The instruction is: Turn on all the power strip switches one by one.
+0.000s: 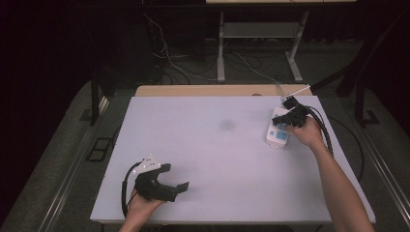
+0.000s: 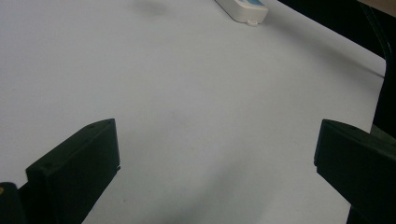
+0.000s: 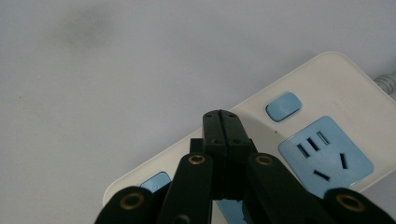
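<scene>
A white power strip with blue sockets and blue switch buttons lies near the table's right edge. My right gripper hovers over it, its jaws shut together with nothing between them. In the right gripper view the closed tips of the right gripper sit above the strip, between two blue buttons and beside a blue socket. My left gripper rests near the table's front left, held in a hand, its jaws wide open and empty. The left gripper view shows its fingers apart over bare table, the strip's end far off.
The white table top has a faint dark smudge near its middle. A grey cable runs off the strip toward the back right corner. Beyond the table are a desk frame and loose floor cables.
</scene>
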Available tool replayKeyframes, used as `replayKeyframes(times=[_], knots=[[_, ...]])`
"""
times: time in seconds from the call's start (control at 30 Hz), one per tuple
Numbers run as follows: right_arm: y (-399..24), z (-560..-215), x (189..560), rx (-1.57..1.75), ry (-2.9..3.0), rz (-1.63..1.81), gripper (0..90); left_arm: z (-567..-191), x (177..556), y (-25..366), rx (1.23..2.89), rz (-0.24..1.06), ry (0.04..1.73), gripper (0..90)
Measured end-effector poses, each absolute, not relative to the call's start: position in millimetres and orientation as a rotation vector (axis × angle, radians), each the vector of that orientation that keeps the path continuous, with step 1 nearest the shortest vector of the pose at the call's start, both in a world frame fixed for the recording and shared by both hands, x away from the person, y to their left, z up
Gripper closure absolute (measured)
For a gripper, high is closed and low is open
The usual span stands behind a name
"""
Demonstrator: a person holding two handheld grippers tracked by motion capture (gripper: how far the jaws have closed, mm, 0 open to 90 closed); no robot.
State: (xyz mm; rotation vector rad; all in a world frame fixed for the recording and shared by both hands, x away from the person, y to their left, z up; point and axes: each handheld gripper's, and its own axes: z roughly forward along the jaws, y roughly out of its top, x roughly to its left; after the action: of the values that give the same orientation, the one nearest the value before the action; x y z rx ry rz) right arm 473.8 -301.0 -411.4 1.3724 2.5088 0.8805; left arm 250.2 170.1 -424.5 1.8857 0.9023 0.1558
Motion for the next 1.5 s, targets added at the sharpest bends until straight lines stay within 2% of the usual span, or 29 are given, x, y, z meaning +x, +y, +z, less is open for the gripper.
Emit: replayKeyframes(times=[0.37,1.5], knots=[[-308.4,-419.1,467.8,1.386,2.454,0.988,90.0,-424.8,249.1,168.9,1.898,0.166,0.899,0.0],[-307.9,-413.0,469.6,1.383,2.450,0.938,90.0,-426.3,252.7,170.0,1.890,0.156,0.911,0.0]])
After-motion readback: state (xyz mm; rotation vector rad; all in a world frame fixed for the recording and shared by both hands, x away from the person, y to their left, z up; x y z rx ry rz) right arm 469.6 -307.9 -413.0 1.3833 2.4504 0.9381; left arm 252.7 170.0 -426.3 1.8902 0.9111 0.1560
